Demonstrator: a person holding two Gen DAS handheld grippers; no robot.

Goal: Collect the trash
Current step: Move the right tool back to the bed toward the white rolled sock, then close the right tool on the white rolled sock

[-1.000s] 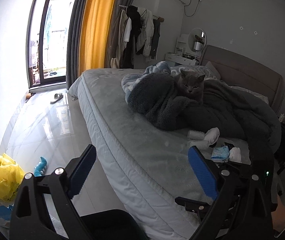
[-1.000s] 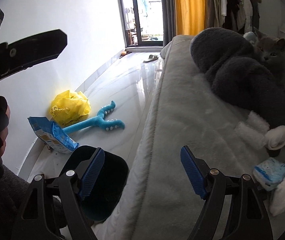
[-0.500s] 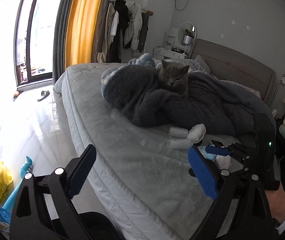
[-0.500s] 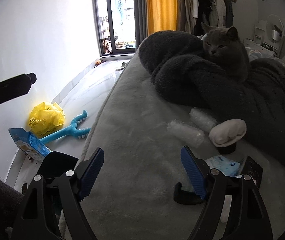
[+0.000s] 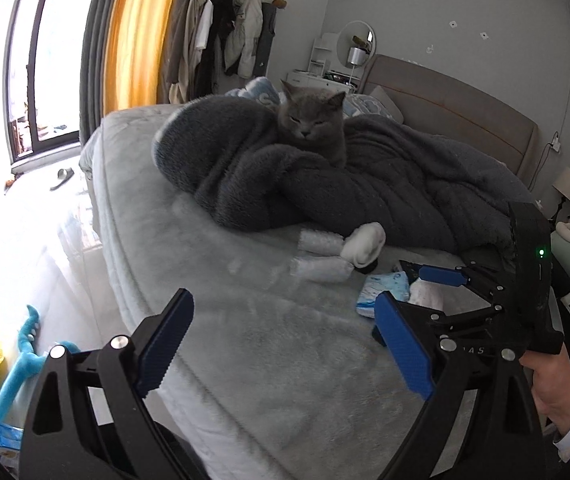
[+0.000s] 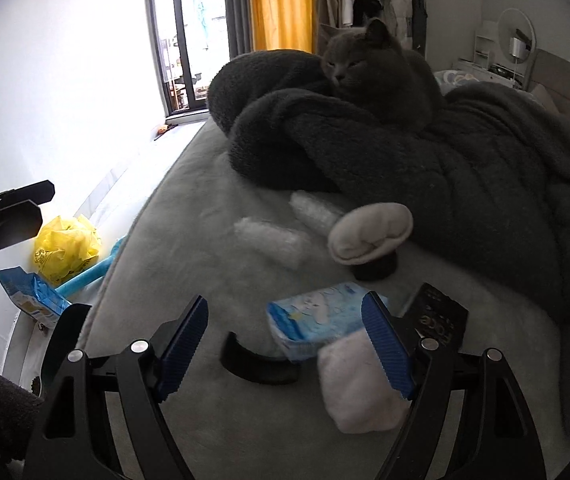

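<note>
Trash lies on the grey bed [image 6: 205, 208]: a light blue tissue pack [image 6: 313, 322], a crumpled white tissue [image 6: 359, 388], a black packet [image 6: 441, 318], a curved black piece [image 6: 257, 366] and two clear bubble-wrap rolls [image 6: 269, 240]. My right gripper [image 6: 285, 344] is open and hovers low over the tissue pack, its fingers on either side. My left gripper [image 5: 285, 344] is open and empty above the bed's near edge. In the left wrist view the tissue pack [image 5: 383, 290], the rolls [image 5: 321, 268] and the right gripper [image 5: 417, 292] show.
A grey cat [image 5: 311, 124] sits on a dark fleece blanket [image 5: 365, 184]. A white sock [image 6: 369, 232] lies by the blanket. On the floor to the left are a yellow bag [image 6: 65, 246], a blue packet [image 6: 31, 298], a blue toy [image 5: 25, 356] and a dark bin [image 6: 65, 332].
Both grippers have swung right, from the floor side onto the bed. The right gripper has dropped close over the tissue pack. Both stay open.
</note>
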